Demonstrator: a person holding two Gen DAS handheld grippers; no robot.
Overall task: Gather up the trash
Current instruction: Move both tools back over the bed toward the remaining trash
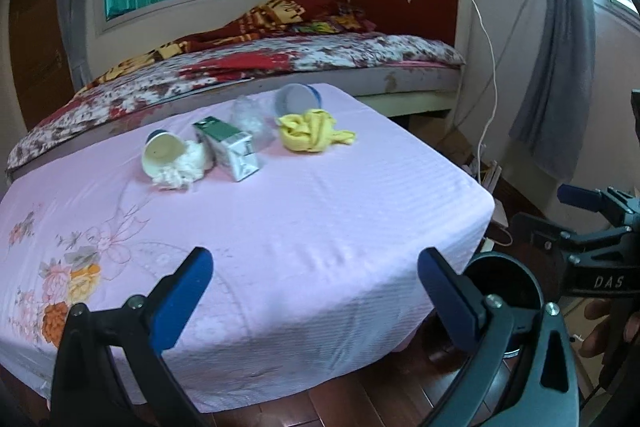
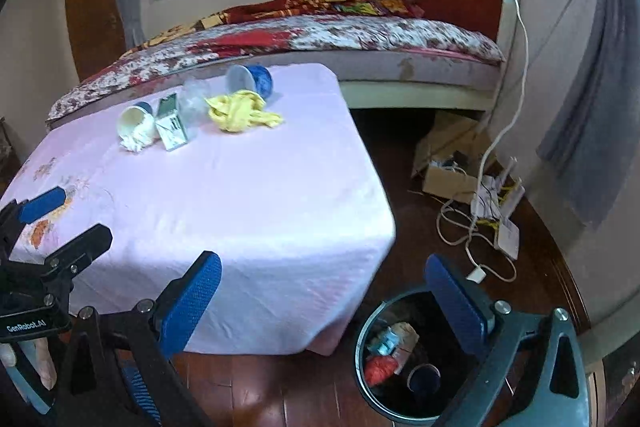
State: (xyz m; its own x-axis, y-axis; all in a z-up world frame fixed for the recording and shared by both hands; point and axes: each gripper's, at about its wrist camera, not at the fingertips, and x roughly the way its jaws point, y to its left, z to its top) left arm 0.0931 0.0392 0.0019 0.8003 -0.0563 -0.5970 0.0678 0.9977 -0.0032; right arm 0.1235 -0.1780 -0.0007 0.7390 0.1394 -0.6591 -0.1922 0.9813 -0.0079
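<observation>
On the pink-covered table [image 1: 304,219] [image 2: 248,195] lies trash at the far side: a tipped white cup [image 1: 162,151] [image 2: 134,123] with crumpled white tissue [image 1: 182,169] [image 2: 138,141], a green-and-white carton [image 1: 230,147] [image 2: 171,125], a clear plastic wrapper [image 1: 250,117] [image 2: 194,95], a yellow cloth [image 1: 312,131] [image 2: 240,113] and a tipped blue cup [image 1: 298,98] [image 2: 250,79]. My left gripper [image 1: 316,303] is open and empty over the table's near edge. My right gripper [image 2: 324,307] is open and empty above the black trash bin [image 2: 362,347] [image 1: 500,283], which holds some trash.
A bed [image 1: 280,63] [image 2: 320,35] stands behind the table. Cardboard boxes [image 2: 448,163], white cables and a router [image 2: 500,203] lie on the wooden floor at the right. Grey curtains [image 1: 556,79] hang at the right wall.
</observation>
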